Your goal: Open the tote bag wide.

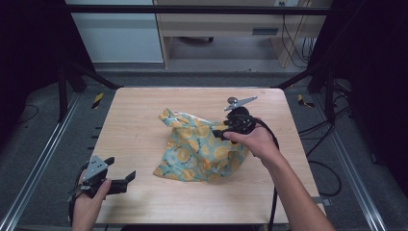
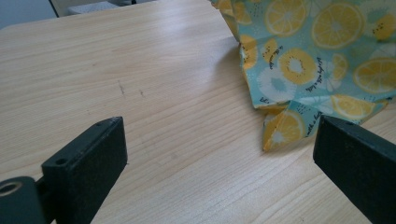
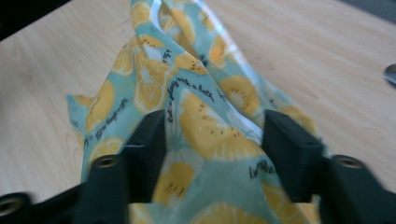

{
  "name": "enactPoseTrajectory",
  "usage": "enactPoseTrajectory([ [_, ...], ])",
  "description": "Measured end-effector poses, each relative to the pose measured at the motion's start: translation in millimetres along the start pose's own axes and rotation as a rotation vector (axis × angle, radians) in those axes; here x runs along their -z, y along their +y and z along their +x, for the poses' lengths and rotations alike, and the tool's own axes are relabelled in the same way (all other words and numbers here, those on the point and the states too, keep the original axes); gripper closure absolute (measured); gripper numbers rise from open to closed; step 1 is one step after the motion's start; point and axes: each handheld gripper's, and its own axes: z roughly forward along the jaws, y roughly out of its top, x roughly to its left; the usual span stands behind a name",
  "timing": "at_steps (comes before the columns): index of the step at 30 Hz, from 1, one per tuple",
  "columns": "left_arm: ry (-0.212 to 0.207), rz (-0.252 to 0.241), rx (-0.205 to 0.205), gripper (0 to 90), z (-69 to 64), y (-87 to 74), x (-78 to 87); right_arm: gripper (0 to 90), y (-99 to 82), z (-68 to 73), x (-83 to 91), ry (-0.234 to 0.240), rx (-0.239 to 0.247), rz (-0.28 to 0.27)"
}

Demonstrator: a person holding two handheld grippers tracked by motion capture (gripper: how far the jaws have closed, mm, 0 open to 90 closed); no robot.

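Observation:
A teal cloth [image 1: 202,149] printed with orange and lemon slices lies crumpled in the middle of the wooden table [image 1: 139,110]. Its right side is drawn up towards my right gripper [image 1: 222,132]. In the right gripper view a thick fold of the cloth [image 3: 154,70] sits between the two jaws of that gripper [image 3: 212,126], which is shut on it. My left gripper [image 1: 121,167] hovers open at the table's near left corner, apart from the cloth. In the left gripper view its jaws [image 2: 219,149] stand wide, and a cloth corner [image 2: 285,128] lies just beyond the right jaw.
Bare tabletop [image 2: 140,70] stretches to the left of and behind the cloth. A black frame [image 1: 67,82] and metal rails flank the table. Cables [image 1: 332,173] trail on the floor at the right.

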Motion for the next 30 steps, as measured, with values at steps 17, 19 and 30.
enactPoseTrajectory([
  [17,-0.007,0.011,-0.032,2.4,-6.0,1.7,-3.2,90.0,-16.2,38.1,32.3,0.121,0.112,-0.155],
  [19,-0.004,0.012,-0.044,2.4,-7.8,2.0,-3.0,90.0,-19.9,47.5,36.6,0.132,0.134,-0.169],
  [30,0.001,0.011,-0.049,2.4,-9.3,1.4,-1.2,90.0,-56.0,91.9,45.7,0.19,0.198,-0.207],
])
